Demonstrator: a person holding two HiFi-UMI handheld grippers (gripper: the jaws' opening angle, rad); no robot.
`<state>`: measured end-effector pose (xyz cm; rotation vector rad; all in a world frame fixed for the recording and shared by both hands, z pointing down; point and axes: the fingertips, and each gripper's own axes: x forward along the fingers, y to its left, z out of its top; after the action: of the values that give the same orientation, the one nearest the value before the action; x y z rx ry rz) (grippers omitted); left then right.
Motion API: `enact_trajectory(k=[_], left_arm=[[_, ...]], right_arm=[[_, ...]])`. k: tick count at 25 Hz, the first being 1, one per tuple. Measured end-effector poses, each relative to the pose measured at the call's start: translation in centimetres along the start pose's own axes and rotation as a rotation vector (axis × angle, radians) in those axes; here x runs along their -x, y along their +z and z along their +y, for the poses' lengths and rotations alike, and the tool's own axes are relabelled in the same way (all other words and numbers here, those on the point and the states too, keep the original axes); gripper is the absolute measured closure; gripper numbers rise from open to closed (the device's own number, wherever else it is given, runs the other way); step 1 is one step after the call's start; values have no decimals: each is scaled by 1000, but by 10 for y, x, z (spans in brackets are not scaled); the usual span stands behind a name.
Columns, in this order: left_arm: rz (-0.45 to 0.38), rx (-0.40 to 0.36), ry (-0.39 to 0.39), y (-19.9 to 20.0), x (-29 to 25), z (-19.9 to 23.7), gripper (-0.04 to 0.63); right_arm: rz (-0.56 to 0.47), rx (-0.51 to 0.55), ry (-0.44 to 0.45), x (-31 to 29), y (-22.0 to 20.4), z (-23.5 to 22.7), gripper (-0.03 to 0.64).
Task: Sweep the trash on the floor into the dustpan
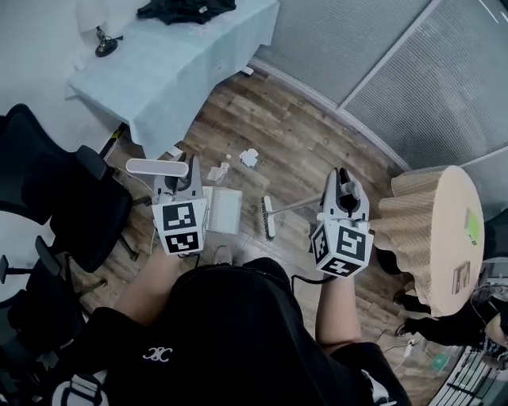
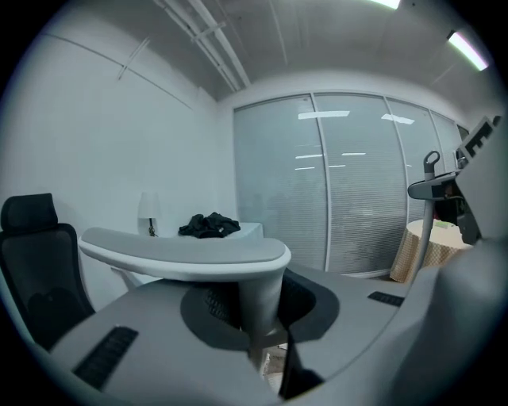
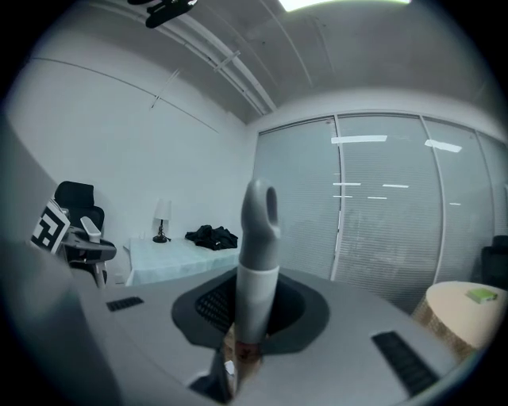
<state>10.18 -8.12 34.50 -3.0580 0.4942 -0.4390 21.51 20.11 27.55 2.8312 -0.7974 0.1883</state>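
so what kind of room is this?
Probably an office or meeting room: black swivel chairs, a glass partition with blinds, and a cloth-covered table with a lamp on wood flooring.

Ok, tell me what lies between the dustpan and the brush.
Head view: only bare floor between dustpan and brush; the paper scraps lie farther out.

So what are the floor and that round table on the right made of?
The floor looks like brown wood planks, going by grain and board seams; possibly laminate. The round table seems tan corrugated cardboard: its side is wavy and ribbed, its top flat and matt.
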Motion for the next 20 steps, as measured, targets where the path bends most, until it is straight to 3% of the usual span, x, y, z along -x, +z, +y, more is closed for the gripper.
enact_trajectory(k=[7, 20], left_arm=[[32, 83, 133, -10, -35, 44, 537], [155, 288, 616, -68, -72, 121, 537]], right_arm=[[3, 23, 102, -89, 5, 13, 557], [44, 35, 356, -280, -32, 7, 557]])
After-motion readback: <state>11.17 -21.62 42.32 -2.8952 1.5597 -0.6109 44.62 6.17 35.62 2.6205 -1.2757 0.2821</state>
